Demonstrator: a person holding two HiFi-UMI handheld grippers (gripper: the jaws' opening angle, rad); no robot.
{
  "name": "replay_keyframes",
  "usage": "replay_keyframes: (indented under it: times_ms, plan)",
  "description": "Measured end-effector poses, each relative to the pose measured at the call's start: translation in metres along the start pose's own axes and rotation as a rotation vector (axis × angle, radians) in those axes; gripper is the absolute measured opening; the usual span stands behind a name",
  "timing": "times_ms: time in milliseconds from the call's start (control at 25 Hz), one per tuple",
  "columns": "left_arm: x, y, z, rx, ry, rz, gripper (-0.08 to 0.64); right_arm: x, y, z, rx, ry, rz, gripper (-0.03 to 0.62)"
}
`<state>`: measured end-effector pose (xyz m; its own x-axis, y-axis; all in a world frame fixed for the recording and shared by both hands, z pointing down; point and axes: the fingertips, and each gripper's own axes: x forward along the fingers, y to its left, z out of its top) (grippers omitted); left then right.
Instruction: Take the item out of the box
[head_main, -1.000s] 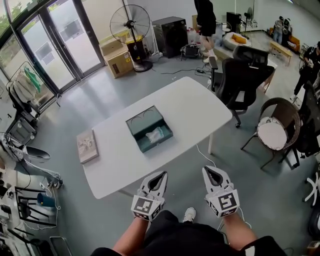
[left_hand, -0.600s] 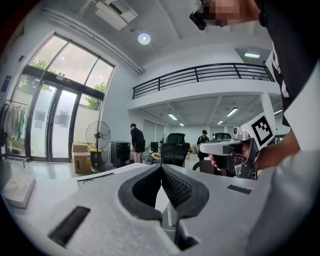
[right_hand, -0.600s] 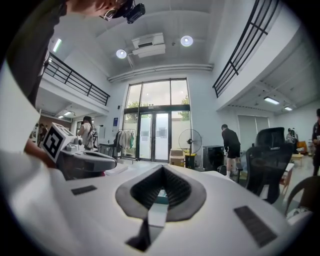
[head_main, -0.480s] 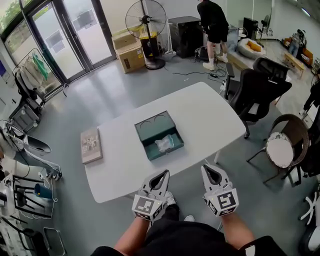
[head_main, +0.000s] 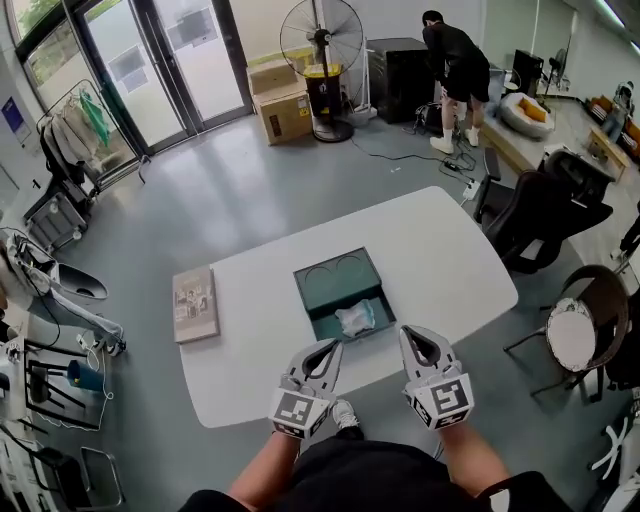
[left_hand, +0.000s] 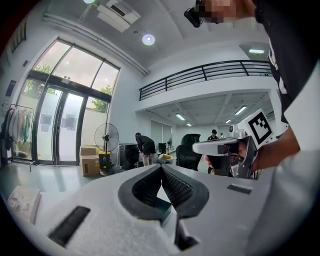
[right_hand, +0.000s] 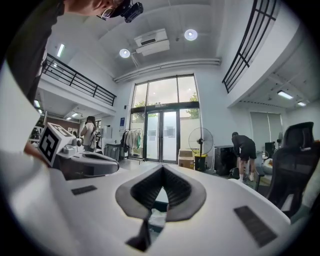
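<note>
You hold your left hand-held gripper (head_main: 331, 345) and right hand-held gripper (head_main: 406, 331) side by side over the near edge of the table (head_main: 440, 260), each with its jaws pressed together on nothing. Just beyond them the open teal box (head_main: 335, 275) sits on the table, with the clear-wrapped item (head_main: 357, 318) lying in its nearer half. A flat booklet (head_main: 195, 304) lies to the left, apart from the box.
</note>
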<state>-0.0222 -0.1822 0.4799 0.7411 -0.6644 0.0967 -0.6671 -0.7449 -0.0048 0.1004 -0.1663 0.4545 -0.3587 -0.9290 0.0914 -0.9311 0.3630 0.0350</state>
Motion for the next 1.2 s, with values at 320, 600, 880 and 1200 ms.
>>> replay_keyframes:
  times_ms: [320,600,880,1200]
  plan:
    - [0.017,0.050,0.004,-0.003,0.005,0.027,0.012,0.057,0.003,0.010,-0.018,0.002,0.017,0.006]
    - [0.035,0.073,-0.004,-0.010,0.025,0.056,0.012,0.088,-0.006,0.004,0.004,0.033,0.071,0.006]
    - [0.052,0.087,-0.026,-0.012,0.099,0.148,0.012,0.117,-0.010,-0.014,-0.020,0.087,0.199,0.006]
    - [0.071,0.083,-0.043,-0.004,0.177,0.186,0.012,0.132,-0.025,-0.016,-0.031,0.087,0.282,0.008]
